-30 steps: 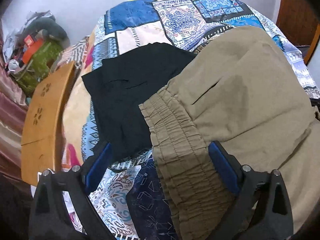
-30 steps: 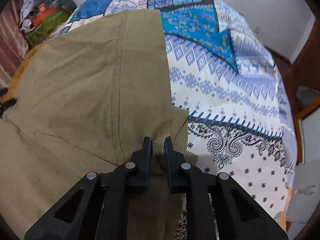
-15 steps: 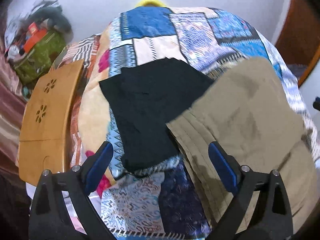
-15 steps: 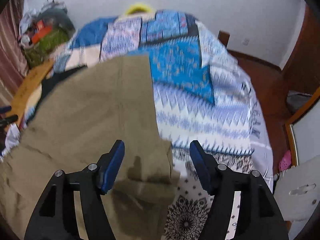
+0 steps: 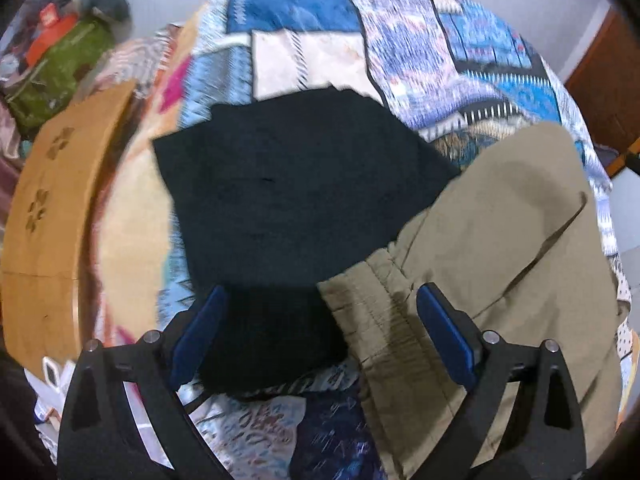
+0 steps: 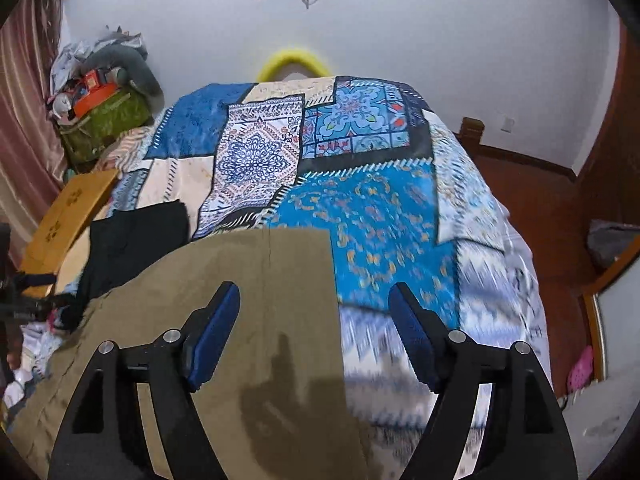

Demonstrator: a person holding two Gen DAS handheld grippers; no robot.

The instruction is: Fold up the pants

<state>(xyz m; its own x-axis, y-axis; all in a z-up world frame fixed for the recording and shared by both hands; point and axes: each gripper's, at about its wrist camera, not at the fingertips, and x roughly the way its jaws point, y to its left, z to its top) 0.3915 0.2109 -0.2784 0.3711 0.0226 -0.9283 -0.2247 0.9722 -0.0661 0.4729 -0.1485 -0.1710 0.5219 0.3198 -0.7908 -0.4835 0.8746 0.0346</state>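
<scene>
Your right tongs [image 6: 314, 336] stand wide, nothing between the blue pads; the jaws have just been opening, and the cloth they pinched a second ago now lies free below them. Their shadow falls on the fabric.

The khaki pants [image 6: 256, 320] lie spread on the bed [image 6: 376, 208], over the patchwork bedspread. In the right wrist view the far edge of the pants runs straight across the blue patch, with a seam line running toward you down the middle. In the left wrist view the gathered elastic waistband [image 5: 372, 304] shows between the fingers, below them.

Your left tongs [image 5: 320, 336] also stand wide and hold nothing. They hang over the spot where the waistband overlaps a black garment [image 5: 288, 196], which lies flat on the bed just left of the pants.

A wooden board [image 5: 44, 224] with flower cut-outs sits at the bed's left edge. The left wrist view is motion-blurred; fine detail there cannot be read.
</scene>
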